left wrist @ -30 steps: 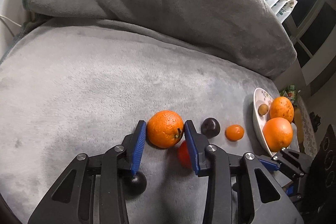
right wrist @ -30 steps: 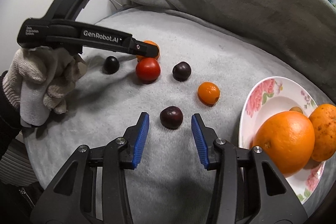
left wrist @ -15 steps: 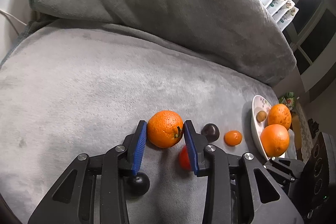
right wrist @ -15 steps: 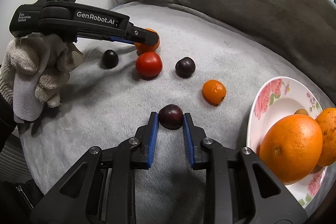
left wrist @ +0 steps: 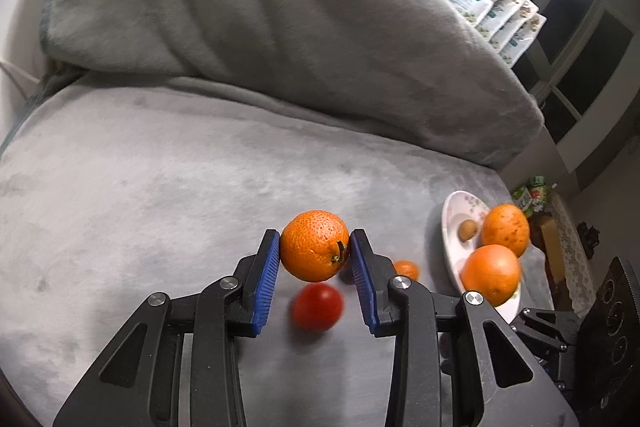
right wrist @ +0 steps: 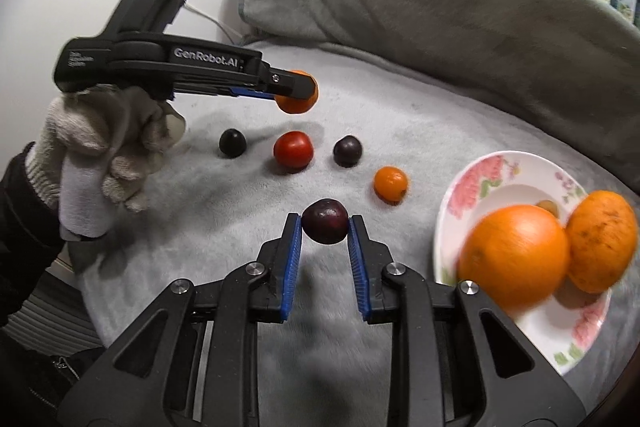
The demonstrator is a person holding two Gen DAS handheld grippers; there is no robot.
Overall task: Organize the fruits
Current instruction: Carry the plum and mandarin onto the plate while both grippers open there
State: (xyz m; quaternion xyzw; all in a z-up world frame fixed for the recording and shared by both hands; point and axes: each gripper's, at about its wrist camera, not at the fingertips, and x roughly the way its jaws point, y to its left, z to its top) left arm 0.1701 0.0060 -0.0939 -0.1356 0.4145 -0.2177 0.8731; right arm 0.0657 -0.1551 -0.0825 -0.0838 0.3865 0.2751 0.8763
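gripping the tangerine (left wrist: 314, 251) between its blue pads, the left gripper (left wrist: 314, 259) holds it clear of the grey blanket (left wrist: 160, 187), with the gloved hand (right wrist: 100, 147) wrapped round the handle at the left edge of the right wrist view. below it on the blanket sit, from left to right, a black plum (right wrist: 232, 143), a red tomato (right wrist: 293, 150), a dark plum (right wrist: 348, 151) and a small kumquat (right wrist: 391, 183), each apart from the next. nearer the camera, the right gripper (right wrist: 325, 225) is clenched on a dark red plum (right wrist: 325, 221), both pads pressing its sides. at the far right a flowered plate (right wrist: 500, 179) rests on the blanket, carrying two big oranges (right wrist: 514, 261) that touch each other and a small brownish fruit (right wrist: 547, 205) behind them. a folded grey cushion (right wrist: 440, 7) lies along the back.
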